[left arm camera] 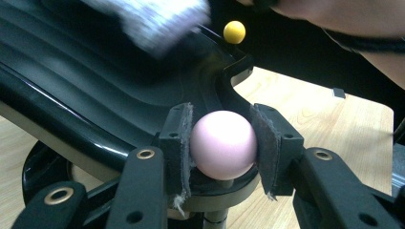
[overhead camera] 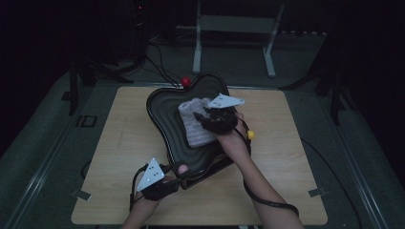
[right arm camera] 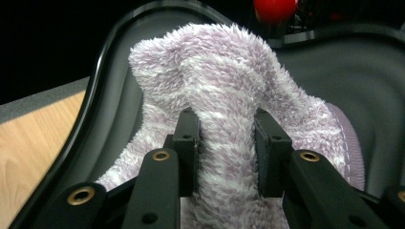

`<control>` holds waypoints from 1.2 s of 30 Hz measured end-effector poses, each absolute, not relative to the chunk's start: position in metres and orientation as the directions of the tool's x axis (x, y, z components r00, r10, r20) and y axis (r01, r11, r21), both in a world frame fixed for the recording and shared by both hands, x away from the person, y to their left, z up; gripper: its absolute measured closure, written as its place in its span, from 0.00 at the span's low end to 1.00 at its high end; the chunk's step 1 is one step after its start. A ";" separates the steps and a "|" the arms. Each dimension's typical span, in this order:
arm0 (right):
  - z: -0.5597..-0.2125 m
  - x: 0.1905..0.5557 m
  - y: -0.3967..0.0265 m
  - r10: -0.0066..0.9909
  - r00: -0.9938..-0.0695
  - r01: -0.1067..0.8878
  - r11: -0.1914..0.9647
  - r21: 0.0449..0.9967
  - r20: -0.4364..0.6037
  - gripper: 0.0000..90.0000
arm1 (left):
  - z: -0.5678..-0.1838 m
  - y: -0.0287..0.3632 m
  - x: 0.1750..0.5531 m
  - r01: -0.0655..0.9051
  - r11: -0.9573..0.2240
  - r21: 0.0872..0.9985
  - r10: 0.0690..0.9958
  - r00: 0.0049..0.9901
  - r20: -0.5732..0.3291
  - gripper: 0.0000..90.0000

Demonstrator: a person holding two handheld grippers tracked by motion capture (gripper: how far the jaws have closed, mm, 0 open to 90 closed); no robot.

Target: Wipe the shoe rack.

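Observation:
A glossy black wavy tray stands tilted on the wooden table, its near end raised. A pink ball knob at the tray's near corner sits between the pads of my left gripper, which is shut on it; in the high view that gripper is at the tray's lower left. My right gripper is over the tray's middle, shut on a fold of a fluffy lilac-and-white cloth. The cloth lies bunched against the tray's ribbed face.
A red ball knob tops the tray's far corner and a yellow one its right side. The table's light wood shows to the left and right of the tray. A white metal stand is on the floor beyond.

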State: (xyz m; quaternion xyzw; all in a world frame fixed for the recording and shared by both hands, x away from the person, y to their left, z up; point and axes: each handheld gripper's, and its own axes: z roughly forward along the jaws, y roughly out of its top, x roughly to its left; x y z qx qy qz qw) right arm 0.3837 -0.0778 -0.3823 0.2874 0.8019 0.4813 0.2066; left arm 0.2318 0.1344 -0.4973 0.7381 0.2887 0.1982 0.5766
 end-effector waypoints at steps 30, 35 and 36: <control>-0.390 0.422 -0.052 0.684 -0.728 0.332 0.410 0.850 -0.046 0.74 | -0.497 0.134 0.232 0.200 -0.173 0.965 0.654 0.756 -0.040 0.67; -0.398 0.409 -0.059 0.683 -0.729 0.329 0.412 0.849 -0.049 0.74 | -0.496 0.134 0.232 0.202 -0.177 0.963 0.655 0.754 -0.038 0.67; -0.400 0.407 -0.060 0.681 -0.730 0.327 0.417 0.848 -0.053 0.74 | -0.496 0.134 0.232 0.202 -0.180 0.963 0.655 0.754 -0.036 0.67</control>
